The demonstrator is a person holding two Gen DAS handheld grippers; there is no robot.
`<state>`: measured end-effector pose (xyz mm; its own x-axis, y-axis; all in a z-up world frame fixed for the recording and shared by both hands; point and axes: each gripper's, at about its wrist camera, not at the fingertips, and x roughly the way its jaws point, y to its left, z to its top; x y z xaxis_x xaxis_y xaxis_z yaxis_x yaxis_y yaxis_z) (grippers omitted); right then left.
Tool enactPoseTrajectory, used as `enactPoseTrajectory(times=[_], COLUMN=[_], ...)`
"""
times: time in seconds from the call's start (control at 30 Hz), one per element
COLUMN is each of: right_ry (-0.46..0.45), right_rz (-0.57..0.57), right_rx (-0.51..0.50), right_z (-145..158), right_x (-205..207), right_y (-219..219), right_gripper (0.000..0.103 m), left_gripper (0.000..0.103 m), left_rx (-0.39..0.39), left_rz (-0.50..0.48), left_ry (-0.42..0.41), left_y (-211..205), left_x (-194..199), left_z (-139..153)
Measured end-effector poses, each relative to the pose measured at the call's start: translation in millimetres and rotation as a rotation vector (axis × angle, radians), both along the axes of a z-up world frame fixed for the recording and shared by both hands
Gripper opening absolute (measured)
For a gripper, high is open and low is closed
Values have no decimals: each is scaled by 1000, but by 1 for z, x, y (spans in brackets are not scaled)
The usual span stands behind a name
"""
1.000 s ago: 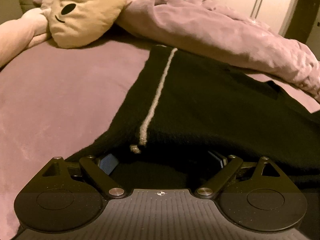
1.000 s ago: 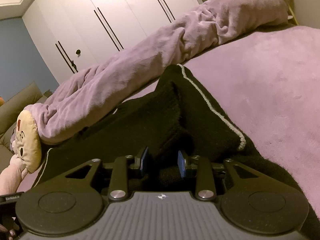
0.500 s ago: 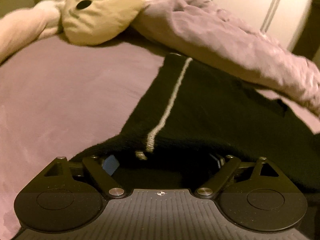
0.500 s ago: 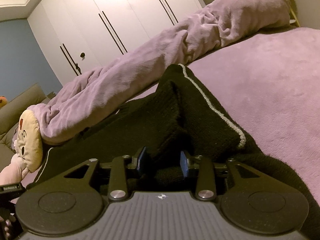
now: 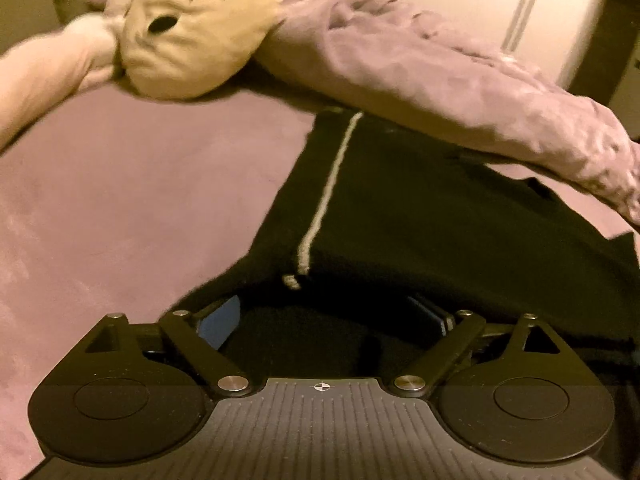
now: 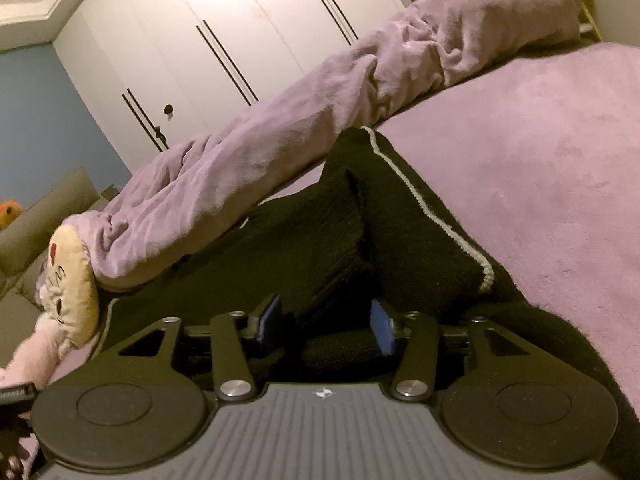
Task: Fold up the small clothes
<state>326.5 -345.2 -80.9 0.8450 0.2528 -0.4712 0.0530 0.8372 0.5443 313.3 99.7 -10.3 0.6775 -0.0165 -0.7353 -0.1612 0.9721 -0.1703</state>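
Black knit garment [image 5: 420, 216] with a pale stripe lies on the purple bed [image 5: 120, 208], near the rolled purple blanket [image 5: 440, 80] and the plush toy [image 5: 192, 32] at the far side. The left claw [image 5: 332, 316] is spread wide over the garment's near edge. The right claw [image 6: 326, 320] has just been opening, its blue pads [image 6: 382, 330] standing apart around a raised fold without pressing it.

black knit garment [image 5: 420, 220] — white-striped, rumpled on bed

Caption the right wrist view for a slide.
Right gripper opening around black knit garment on purple bedspread.
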Motion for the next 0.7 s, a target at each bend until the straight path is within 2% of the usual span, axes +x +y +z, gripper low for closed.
enactPoseTrajectory(times=[0.1,0.17,0.3,0.37,0.43,0.5,0.53,0.6,0.63,0.67,0.7], right_ry=[4,19,34,34,39,42,45,44,40,38,35], right_rz=[-10,-22,-24,16,51,64,68,77,82,88,90], right_rx=[44,33,0,-36,-50,-70,-78,-82,-86,-93,-113], right_z=[7,8,6,10,11,10,9,8,8,8,10], right_x=[5,15,36,47,54,60,63,68,70,72,74], right_y=[-4,-4,1,8,12,14,14,13,14,15,18], right_gripper=[50,50,47,32,26,16,15,12,11,11,10], left_gripper=[97,97,97,97,97,94,90,70,65,48,35], left_rx=[64,104,123,146,177,172,155,143,153,172,214], left_rz=[-30,-36,-53,-76,-86,-89,-91,-90,-84,-75,-54], left_ry=[-66,-90,-49,-7,23,28,12,-14,-23,-32,-39], left_y=[-5,-7,-8,-10,-11,-9,-7,-5,-5,-6,-8], left_x=[-6,3,40,63,80,90,93,96,98,100,101], left_z=[16,20,7,-5,-16,-23,-24,-25,-26,-27,-28])
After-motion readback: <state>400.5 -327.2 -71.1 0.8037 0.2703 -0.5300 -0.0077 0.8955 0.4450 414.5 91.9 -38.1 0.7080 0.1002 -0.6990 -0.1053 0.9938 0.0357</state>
